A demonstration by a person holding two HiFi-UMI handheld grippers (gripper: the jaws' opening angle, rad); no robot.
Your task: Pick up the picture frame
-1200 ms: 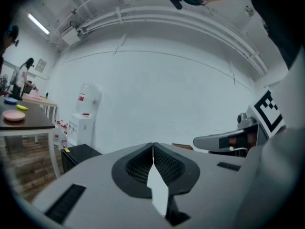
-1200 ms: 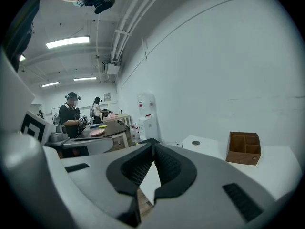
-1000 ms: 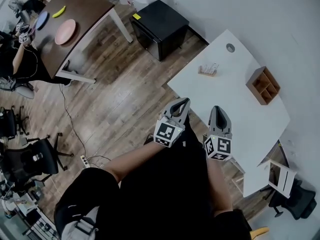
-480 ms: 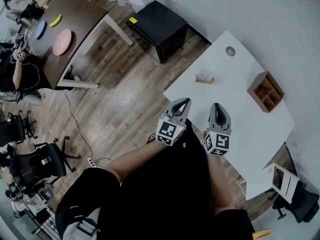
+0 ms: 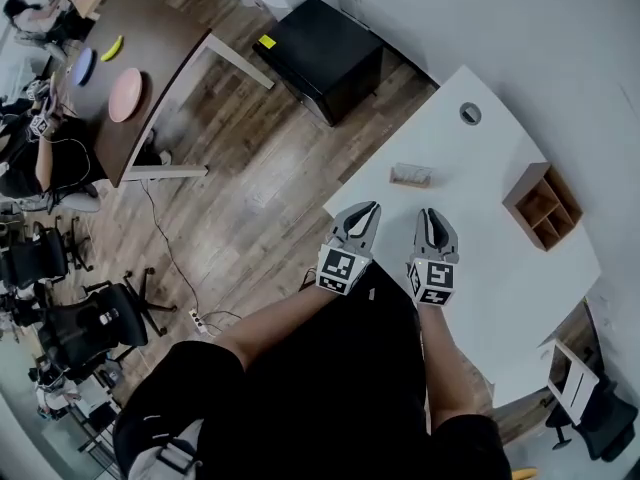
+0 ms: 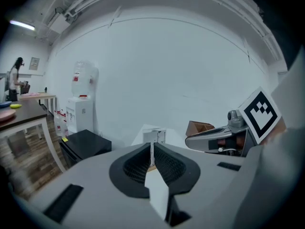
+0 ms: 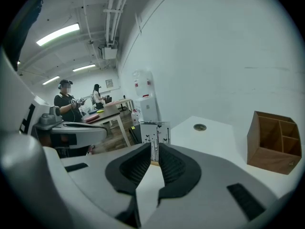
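The picture frame [image 5: 411, 175] stands upright on the white table [image 5: 480, 268], close to its left edge. It is ahead of both grippers and well apart from them. The wooden organizer [image 5: 545, 206] sits well to its right.

The left gripper [image 5: 366, 211] and right gripper [image 5: 433, 216] are held side by side at the near table edge. Each has its jaws clenched together on nothing.

Risk: the frame looks light and narrow-based. An approach with the jaws unopened would likely tip it over or push it off the left edge. A grip on one top corner only may let it swing.
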